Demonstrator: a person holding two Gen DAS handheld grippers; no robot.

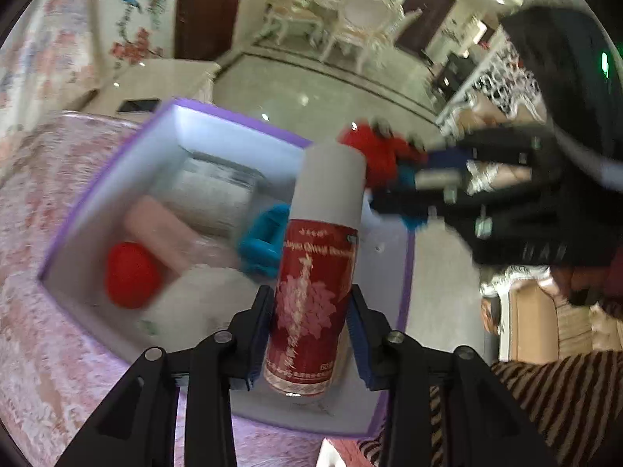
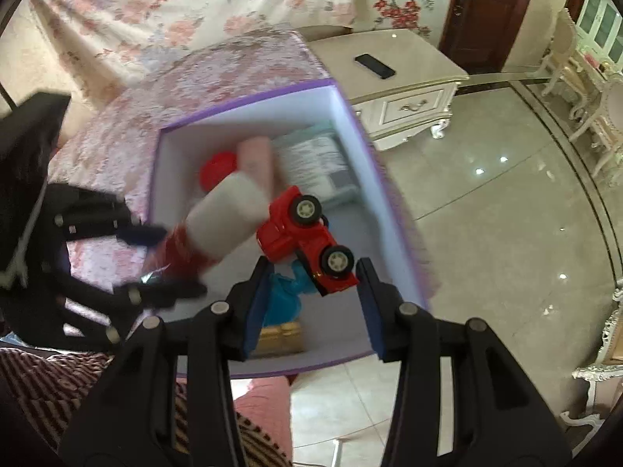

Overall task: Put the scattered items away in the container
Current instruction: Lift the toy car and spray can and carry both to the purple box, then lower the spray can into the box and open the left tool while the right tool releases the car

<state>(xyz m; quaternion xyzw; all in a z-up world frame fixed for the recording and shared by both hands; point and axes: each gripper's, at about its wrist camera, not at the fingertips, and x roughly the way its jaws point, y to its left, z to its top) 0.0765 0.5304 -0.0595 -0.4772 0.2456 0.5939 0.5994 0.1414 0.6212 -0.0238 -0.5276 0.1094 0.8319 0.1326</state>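
Note:
A white box with a purple rim (image 1: 233, 120) (image 2: 253, 97) sits on a floral bedspread (image 1: 46, 233). Inside lie a red ball (image 1: 130, 276) (image 2: 218, 167), a pink bar (image 1: 163, 225), a printed packet (image 2: 311, 159), a blue item (image 1: 264, 241) (image 2: 284, 295) and a gold block (image 2: 280, 336). My left gripper (image 1: 311, 299) (image 2: 171, 260) is shut on a red spray can with a white cap (image 1: 311, 272) (image 2: 222, 218), above the box. My right gripper (image 2: 313, 268) (image 1: 393, 175) is shut on a red toy truck (image 2: 307, 241) (image 1: 373, 151), also over the box.
A cream nightstand (image 2: 409, 89) with a black phone (image 2: 373, 65) stands beyond the box. Glossy tile floor (image 2: 486, 214) lies to the right, with white chairs (image 1: 362, 23) farther off. Striped fabric (image 1: 564, 397) (image 2: 39, 381) is near the bottom edges.

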